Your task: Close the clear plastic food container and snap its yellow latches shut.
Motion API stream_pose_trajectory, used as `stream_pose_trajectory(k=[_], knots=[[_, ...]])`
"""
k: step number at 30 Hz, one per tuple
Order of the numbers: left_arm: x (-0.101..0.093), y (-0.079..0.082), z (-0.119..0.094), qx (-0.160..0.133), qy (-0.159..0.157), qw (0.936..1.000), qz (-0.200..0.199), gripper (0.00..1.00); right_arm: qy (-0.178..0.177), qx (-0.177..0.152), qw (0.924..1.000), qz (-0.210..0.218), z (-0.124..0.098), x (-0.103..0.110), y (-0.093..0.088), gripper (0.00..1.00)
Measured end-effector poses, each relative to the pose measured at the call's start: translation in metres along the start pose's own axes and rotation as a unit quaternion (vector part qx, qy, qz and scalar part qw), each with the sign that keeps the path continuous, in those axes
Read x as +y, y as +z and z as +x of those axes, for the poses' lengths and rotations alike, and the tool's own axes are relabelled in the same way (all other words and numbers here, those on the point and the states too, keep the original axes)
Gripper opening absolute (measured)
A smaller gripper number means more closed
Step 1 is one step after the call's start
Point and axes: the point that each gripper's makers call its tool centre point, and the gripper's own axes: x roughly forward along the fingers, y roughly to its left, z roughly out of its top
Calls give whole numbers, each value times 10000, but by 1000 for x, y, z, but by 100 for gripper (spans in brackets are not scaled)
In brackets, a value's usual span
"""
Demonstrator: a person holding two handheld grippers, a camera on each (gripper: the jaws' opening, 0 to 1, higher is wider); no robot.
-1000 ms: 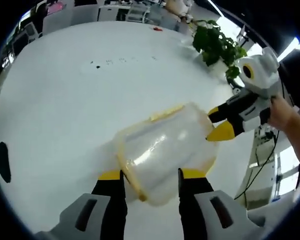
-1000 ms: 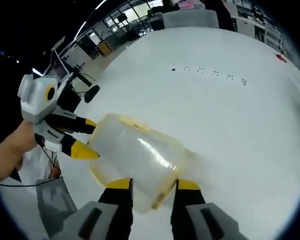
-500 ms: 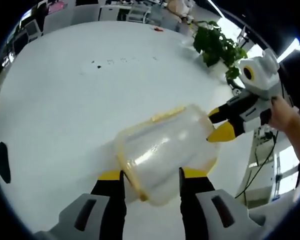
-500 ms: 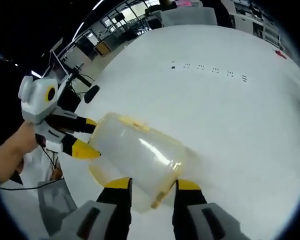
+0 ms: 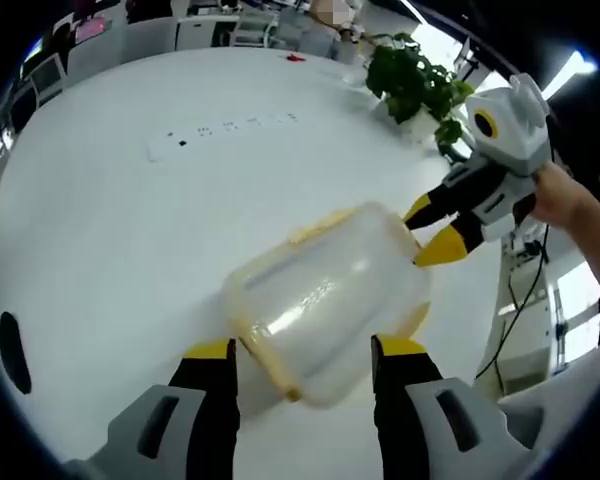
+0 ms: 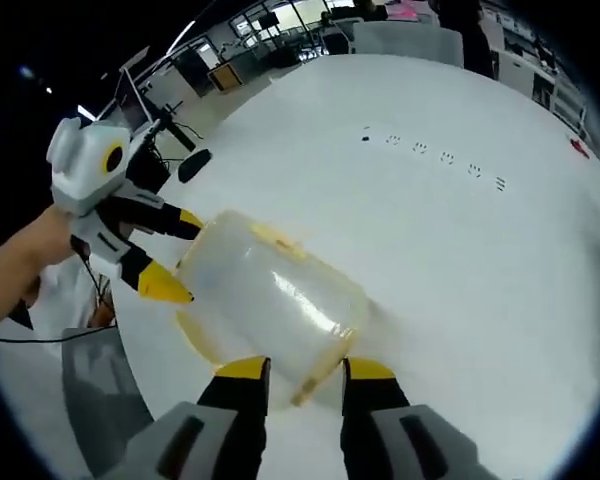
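The clear plastic container (image 5: 320,295) with yellow trim and latches lies tilted on the white table (image 5: 100,230), held between both grippers. My left gripper (image 5: 305,350) is open, its yellow-tipped jaws straddling the near end with a slight gap. From the right, the right gripper (image 5: 430,232) meets the container's far end. In the right gripper view the container (image 6: 270,290) runs away from my right gripper (image 6: 305,368), which is shut on its near yellow-edged end. The left gripper (image 6: 170,255) stands at the other end, its tips spread around the corner. A yellow latch (image 6: 277,240) shows on top.
A potted plant (image 5: 415,85) stands near the table's far right edge. A row of small dark marks (image 6: 435,155) crosses the table further out. A person's hand (image 5: 570,200) holds the right gripper. Past the table edge are cables, chairs and desks.
My left gripper's jaws have spread wider around the container's end. Both views have shifted a little with the hands; the container stays in about the same place.
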Motion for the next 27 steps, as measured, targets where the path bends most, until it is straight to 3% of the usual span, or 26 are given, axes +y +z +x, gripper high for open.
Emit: stream_pose_trajectory(k=[7, 14, 23, 27], knots=[[5, -4, -6, 136, 79, 9987, 490, 54, -82, 194, 9982, -560, -1, 2, -5, 28], [7, -4, -12, 240, 182, 9929, 1151, 50, -158, 317, 9924, -1182, -4, 2, -6, 29], [-2, 4, -16, 297, -50, 9800, 1969, 49, -155, 574, 9798, -1911, -8, 4, -7, 31], [0, 4, -16, 434, 29, 9694, 2415, 45, -155, 635, 9762, -2068, -10, 4, -7, 29]])
